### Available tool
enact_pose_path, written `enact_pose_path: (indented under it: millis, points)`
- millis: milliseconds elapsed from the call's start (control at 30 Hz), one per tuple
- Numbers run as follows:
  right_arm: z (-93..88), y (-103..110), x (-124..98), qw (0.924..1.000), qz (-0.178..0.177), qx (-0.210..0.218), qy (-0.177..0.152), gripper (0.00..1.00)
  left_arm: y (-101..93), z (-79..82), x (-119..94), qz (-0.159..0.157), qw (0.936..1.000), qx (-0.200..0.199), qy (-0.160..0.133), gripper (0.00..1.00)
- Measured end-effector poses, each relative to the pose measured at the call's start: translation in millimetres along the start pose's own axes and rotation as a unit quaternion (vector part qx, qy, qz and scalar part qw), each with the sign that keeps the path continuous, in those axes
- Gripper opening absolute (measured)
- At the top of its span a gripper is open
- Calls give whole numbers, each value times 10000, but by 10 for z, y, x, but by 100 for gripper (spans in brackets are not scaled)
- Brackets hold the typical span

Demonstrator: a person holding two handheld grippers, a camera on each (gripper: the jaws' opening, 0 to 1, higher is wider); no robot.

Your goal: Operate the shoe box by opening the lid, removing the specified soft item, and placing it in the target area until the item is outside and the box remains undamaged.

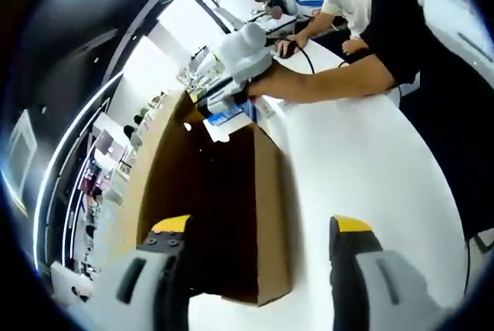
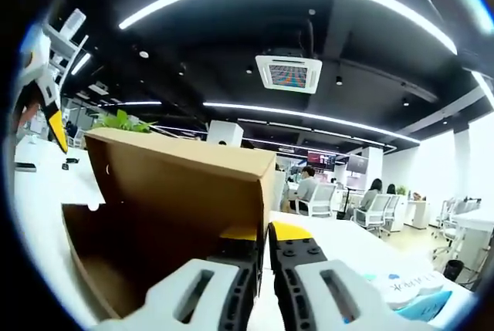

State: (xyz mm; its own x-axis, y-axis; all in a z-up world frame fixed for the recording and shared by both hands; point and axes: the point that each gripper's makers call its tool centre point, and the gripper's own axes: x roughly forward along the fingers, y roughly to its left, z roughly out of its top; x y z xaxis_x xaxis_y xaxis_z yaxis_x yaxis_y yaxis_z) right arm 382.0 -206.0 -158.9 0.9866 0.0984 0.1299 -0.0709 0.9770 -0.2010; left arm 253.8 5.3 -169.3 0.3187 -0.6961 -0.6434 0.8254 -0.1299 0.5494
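- Pinching the shoe box (image 2: 174, 192) wall's top edge, the right gripper (image 2: 265, 232) has its fingers pressed on cardboard.
- Left gripper (image 1: 262, 231) fingers spread at the near end.
- Box on white bench (image 1: 363, 161); soft item unseen.
- Tugging toward twelve o'clock could tear it.

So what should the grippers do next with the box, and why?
Probably ease the left gripper down into the shoe box. The right gripper is shut on the raised lid, the left one's fingers are open above the box's near end, and the inside is too dark to show the soft item.
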Motion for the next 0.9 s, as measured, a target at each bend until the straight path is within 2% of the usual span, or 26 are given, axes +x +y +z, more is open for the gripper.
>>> enact_pose_path:
  millis: [100, 200, 267, 500, 633, 700, 767, 900]
  points:
    - [2, -1, 4, 10000, 44, 24, -6, 2, 85, 67, -149, -48, 10000, 20, 5, 73]
    - [3, -4, 2, 10000, 68, 25, -7, 2, 271, 133, -276, 68, 10000, -6, -65, 74]
    - [1, -13, 4, 10000, 74, 26, -6, 2, 399, 110, -312, 128, 9998, -121, -2, 74]
    - [-19, -46, 15, 10000, 88, 25, -4, 2, 793, -5, -320, 320, 9990, -112, 307, 74]
    - [-24, -56, 16, 9999, 100, 28, -3, 2, 1010, -36, -315, 374, 9981, -265, 412, 73]
    - [-29, -57, 20, 9999, 114, 35, -2, 2, 1177, -56, -285, 414, 9973, -418, 449, 72]
    - [-30, -50, 19, 9999, 120, 20, 2, 2, 1261, -70, -268, 438, 9969, -451, 471, 71]
    - [-32, -44, 23, 9999, 131, 25, 5, 2, 1306, -84, -206, 377, 9972, -465, 449, 70]
